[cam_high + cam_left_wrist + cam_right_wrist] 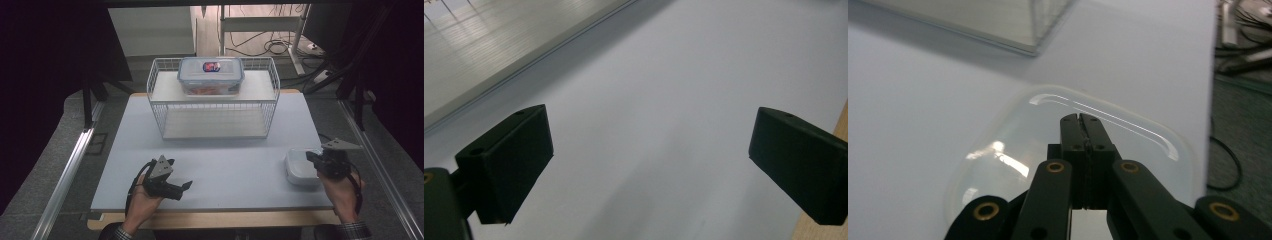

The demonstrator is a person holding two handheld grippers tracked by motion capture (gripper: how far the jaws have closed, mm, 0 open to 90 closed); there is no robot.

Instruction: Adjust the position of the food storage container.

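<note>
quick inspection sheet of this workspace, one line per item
surface: pale table top, wooden front edge, mostly bare.
job's things: translucent lid lies flat near the table's right edge; clear lidded container with a red and blue label sits on the upper shelf of a white wire rack.
clutter: nothing seen on the table top.
grippers: left gripper open over bare table, nothing between the jaws; right gripper shut, jaws together above the lid, gripping nothing as far as the right gripper view shows.
cables: black cable trails from the left gripper; loose cables on the floor behind.
surroundings: dark curtains at both sides, grey floor, metal rail at left.
</note>
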